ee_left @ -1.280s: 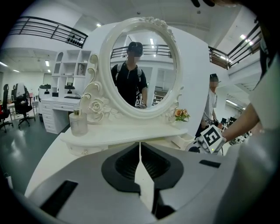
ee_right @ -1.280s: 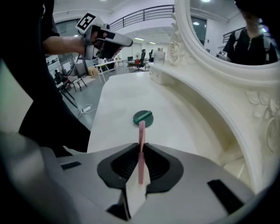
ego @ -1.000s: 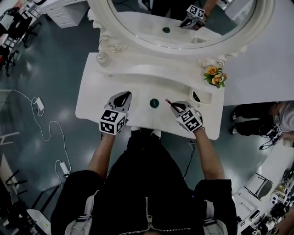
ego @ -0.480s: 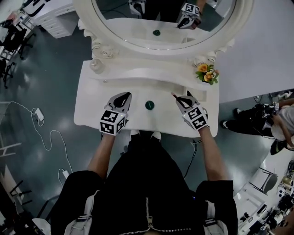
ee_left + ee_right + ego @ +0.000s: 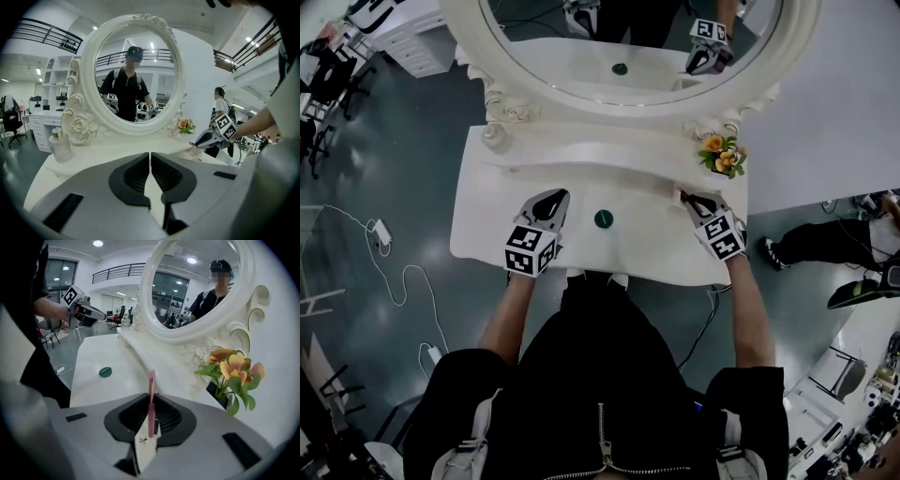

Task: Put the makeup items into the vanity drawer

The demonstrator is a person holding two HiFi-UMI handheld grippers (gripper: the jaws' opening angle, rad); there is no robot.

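Right gripper [image 5: 151,398] is clenched on a slim pink makeup stick [image 5: 151,379], which stands upright between its pads with the tip above the jaws. A second ago this gripper was over the front part of the vanity desk [image 5: 484,217], close to the green round compact [image 5: 602,219]. It has since moved to the desk's right rear corner, just in front of the flower pot [image 5: 710,169], carrying the stick with it. Its tip now hangs just above a small open white drawer [image 5: 195,153] at the right end of the raised back ledge. From here I cannot tell what, if anything, lies inside that drawer.

Left gripper [image 5: 555,196] has kept its place over the front left of the desk. Its jaws are pressed together with nothing between them.

The compact lies where it did, flat on the desk top near the middle of the front edge, between the two grippers and touching neither.

The dark pot holds orange flowers [image 5: 233,365] with green leaves. A clear bottle [image 5: 60,146] stands at the left end of the ledge, below the oval mirror [image 5: 134,75].
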